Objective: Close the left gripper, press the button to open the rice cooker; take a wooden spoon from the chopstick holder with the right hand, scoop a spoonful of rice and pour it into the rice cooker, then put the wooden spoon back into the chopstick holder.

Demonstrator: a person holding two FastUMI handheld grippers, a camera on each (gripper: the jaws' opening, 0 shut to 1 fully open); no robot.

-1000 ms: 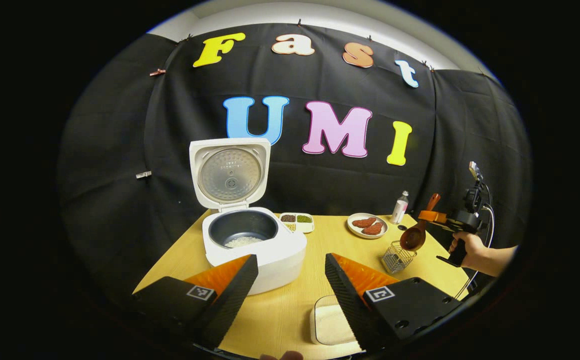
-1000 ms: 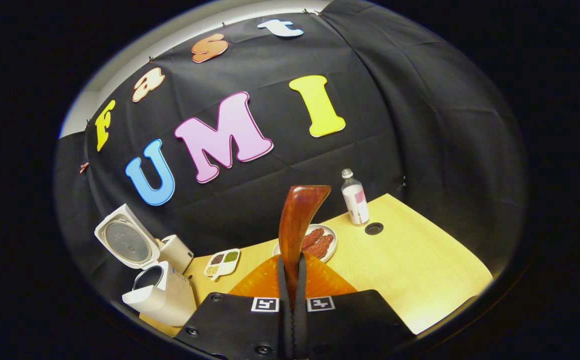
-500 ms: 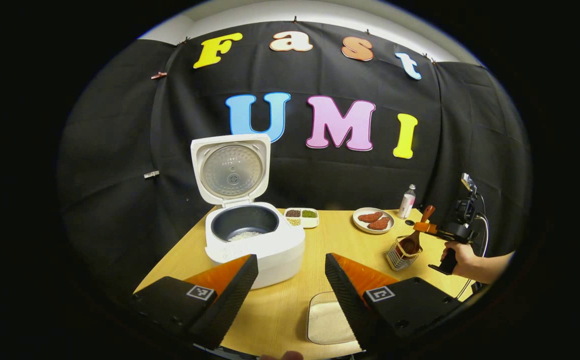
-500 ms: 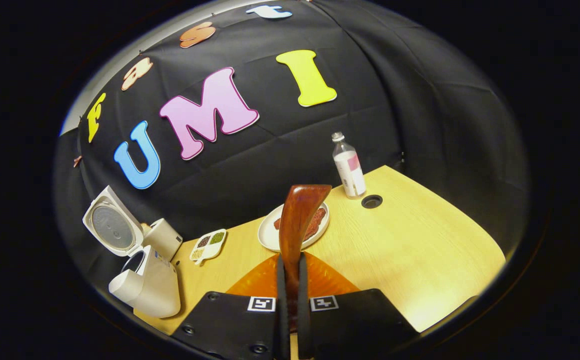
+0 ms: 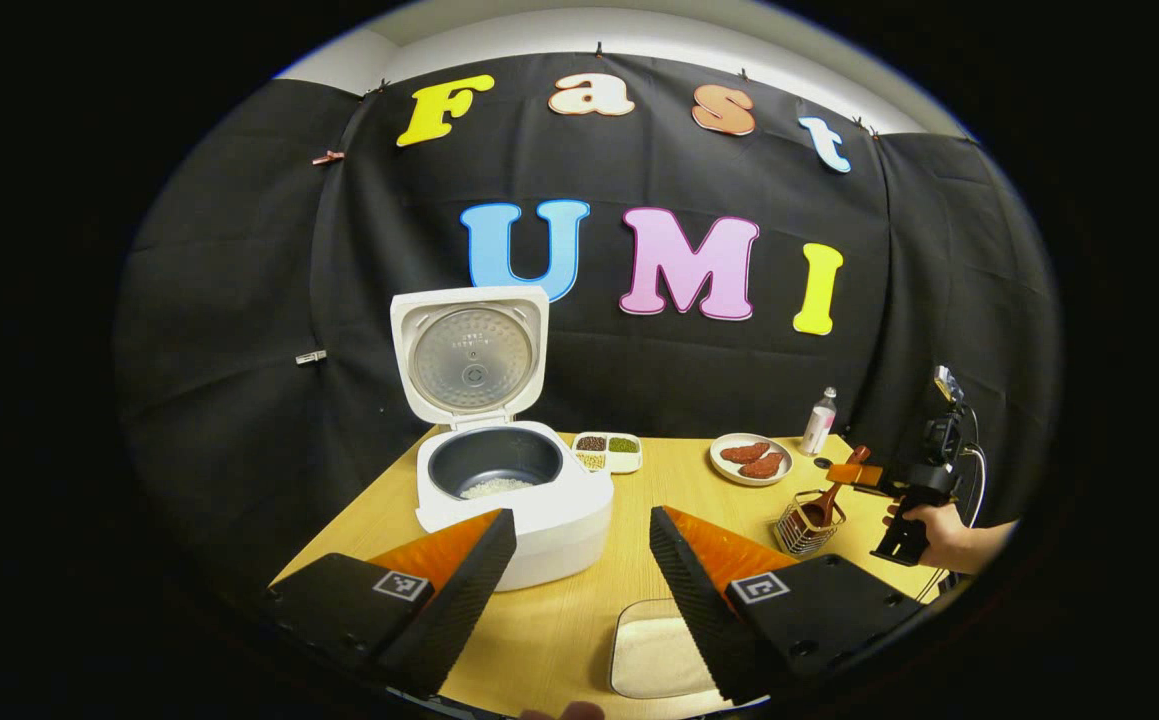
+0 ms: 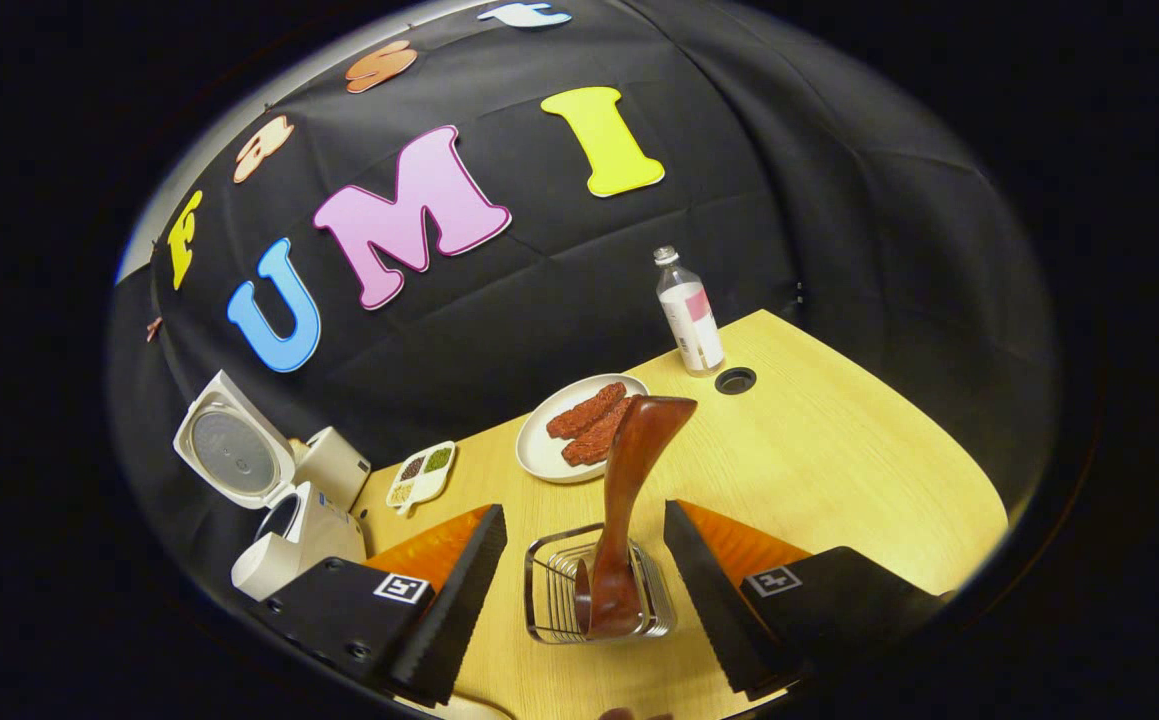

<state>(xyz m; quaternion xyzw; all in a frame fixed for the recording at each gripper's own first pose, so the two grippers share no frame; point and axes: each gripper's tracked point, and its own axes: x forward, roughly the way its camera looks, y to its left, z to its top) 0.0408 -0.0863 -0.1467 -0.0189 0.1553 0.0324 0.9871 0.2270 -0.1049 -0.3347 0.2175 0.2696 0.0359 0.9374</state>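
The white rice cooker (image 5: 514, 480) stands at the table's left with its lid (image 5: 469, 352) up and a little rice in the dark pot; it also appears in the right gripper view (image 6: 299, 540). The wooden spoon (image 6: 629, 500) stands bowl-down in the wire chopstick holder (image 6: 594, 590), free between the fingers of my open right gripper (image 6: 584, 590). In the left gripper view the holder (image 5: 807, 522) and the right gripper (image 5: 864, 475) sit at the far right, held by a hand (image 5: 944, 525). My left gripper (image 5: 579, 560) hangs open above the table, over a tray of rice (image 5: 654, 655).
On the wooden table (image 6: 839, 460) are a plate of reddish patties (image 6: 579, 440), a small bottle (image 6: 689, 315) beside a cable hole (image 6: 736, 380), and a divided dish of beans (image 6: 422, 475). The black cloth wall closes the back.
The right gripper lowered the spoon into the wire holder, then opened and let it go. The left gripper stayed open and barely shifted.
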